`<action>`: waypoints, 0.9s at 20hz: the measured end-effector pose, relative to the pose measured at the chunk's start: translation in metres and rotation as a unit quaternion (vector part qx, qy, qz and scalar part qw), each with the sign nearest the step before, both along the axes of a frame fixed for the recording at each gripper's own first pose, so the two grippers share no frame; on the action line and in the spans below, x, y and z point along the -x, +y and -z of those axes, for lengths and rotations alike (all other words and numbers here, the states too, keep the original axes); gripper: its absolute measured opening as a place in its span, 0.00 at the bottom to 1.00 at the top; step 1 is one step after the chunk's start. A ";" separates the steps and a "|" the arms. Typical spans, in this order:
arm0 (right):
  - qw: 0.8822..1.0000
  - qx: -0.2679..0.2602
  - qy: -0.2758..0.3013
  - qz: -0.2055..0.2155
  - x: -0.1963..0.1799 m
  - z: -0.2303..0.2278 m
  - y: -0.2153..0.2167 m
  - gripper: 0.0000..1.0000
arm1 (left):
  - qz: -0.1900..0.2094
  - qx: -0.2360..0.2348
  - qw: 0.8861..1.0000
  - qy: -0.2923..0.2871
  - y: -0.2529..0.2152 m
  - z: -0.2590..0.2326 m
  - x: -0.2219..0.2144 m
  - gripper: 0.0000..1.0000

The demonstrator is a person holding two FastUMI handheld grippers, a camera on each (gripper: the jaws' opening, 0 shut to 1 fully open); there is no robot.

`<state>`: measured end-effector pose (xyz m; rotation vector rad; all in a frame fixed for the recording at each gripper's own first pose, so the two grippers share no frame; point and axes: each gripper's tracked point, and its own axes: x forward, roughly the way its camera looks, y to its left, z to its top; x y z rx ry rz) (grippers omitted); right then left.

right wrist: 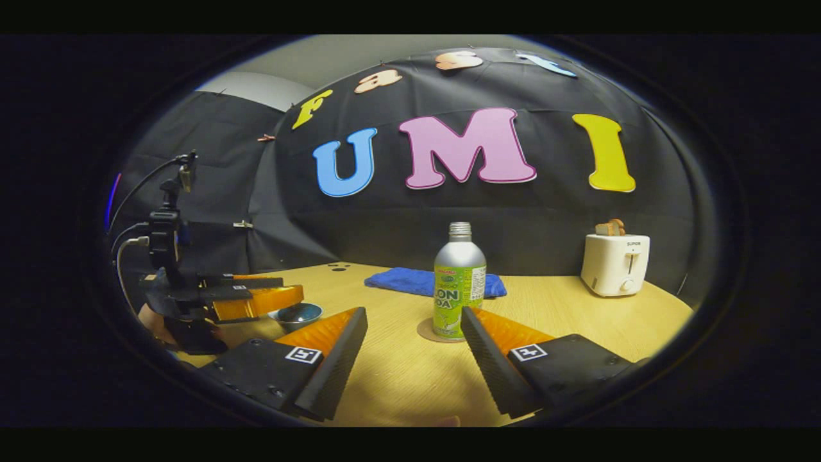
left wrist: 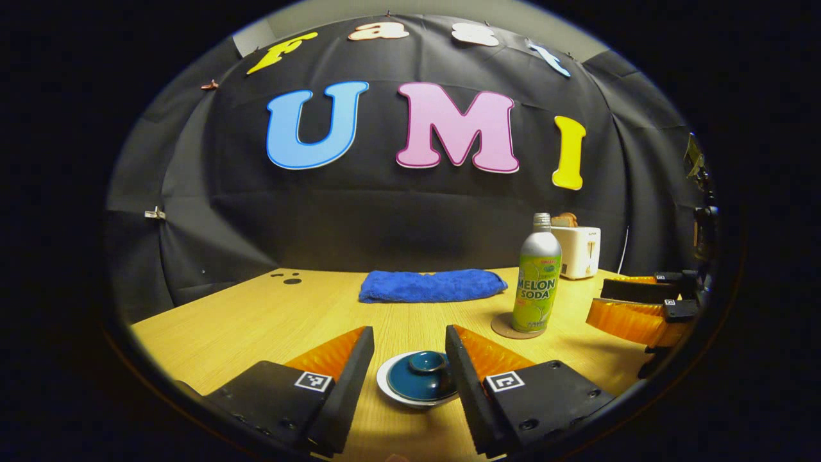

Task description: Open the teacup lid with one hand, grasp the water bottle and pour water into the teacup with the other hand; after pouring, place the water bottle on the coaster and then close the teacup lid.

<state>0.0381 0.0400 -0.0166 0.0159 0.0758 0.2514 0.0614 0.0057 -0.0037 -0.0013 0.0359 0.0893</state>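
A white teacup with a dark blue knobbed lid (left wrist: 420,378) sits on the wooden table (left wrist: 256,321), lid on. My left gripper (left wrist: 409,333) is open, its fingers standing on either side of the cup without touching it. A green and silver soda bottle (left wrist: 537,282) stands upright on a round coaster (left wrist: 503,327) to the right. In the right gripper view the bottle (right wrist: 459,289) is just ahead of my open right gripper (right wrist: 414,314), slightly right of centre. The left gripper (right wrist: 292,289) hovers over the teacup (right wrist: 296,316) at the left.
A folded blue towel (left wrist: 431,285) lies at the back of the table. A white toaster (right wrist: 616,263) with bread in it stands at the back right. The right gripper (left wrist: 596,303) shows at the far right of the left gripper view.
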 end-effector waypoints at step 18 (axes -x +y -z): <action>1.000 0.001 -0.002 0.018 -0.002 0.000 -0.006 0.91 | -0.029 -0.004 0.999 -0.019 0.000 -0.003 0.002 0.94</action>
